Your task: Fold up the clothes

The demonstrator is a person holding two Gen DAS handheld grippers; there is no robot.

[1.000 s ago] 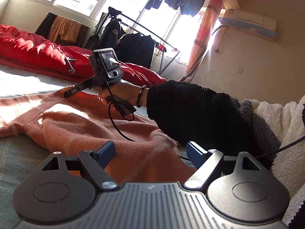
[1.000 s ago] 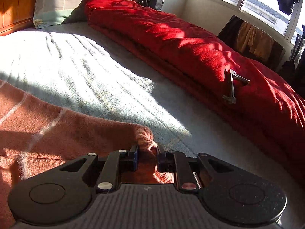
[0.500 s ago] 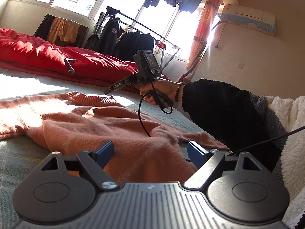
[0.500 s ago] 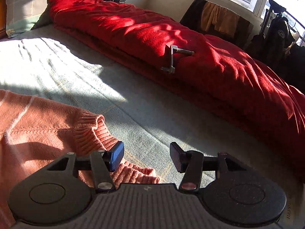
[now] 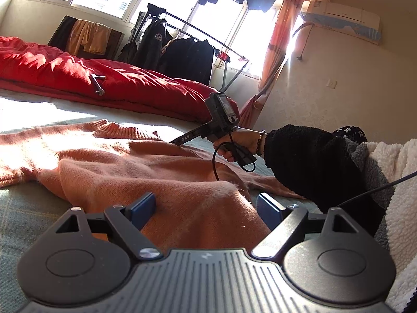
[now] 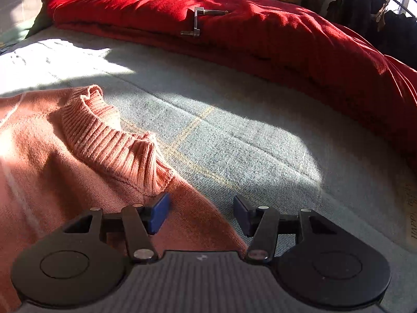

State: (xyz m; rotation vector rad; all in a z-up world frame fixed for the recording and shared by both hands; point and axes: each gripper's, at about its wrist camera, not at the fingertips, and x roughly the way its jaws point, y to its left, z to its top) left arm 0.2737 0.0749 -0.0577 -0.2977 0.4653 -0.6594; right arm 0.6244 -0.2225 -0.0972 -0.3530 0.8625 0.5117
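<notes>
We see a salmon-pink sweater (image 5: pixel 156 172) spread across the bed (image 6: pixel 247 135), lying partly in sun and partly in shade. In the left wrist view our left gripper (image 5: pixel 206 206) sits low over a raised fold of the sweater, its 2 blue-padded fingers (image 5: pixel 142 206) spread wide apart with the cloth bulging between them, gripping nothing. At about 1 o'clock from it, a hand (image 5: pixel 234 143) in a black fleece sleeve (image 5: pixel 307 156) holds the right gripper (image 5: pixel 179 140), whose tip points down at the sweater near the ribbed collar (image 5: pixel 122 130); a black cable loops below that hand.

In the right wrist view our right gripper (image 6: pixel 202 212) also has its 2 fingers (image 6: pixel 159 212) released and apart. The collar (image 6: pixel 114 146) stands rumpled at 11 o'clock, just beyond the left finger, and the sweater's edge runs between the fingers, with bare bed sheet under the right one. A red quilt (image 6: pixel 260 39) lies along the far side of the bed from 10 to 2 o'clock, with a small metal bracket (image 6: pixel 198 23) resting on it. Dark jackets hang on a rack (image 5: pixel 182 49) by the window.
</notes>
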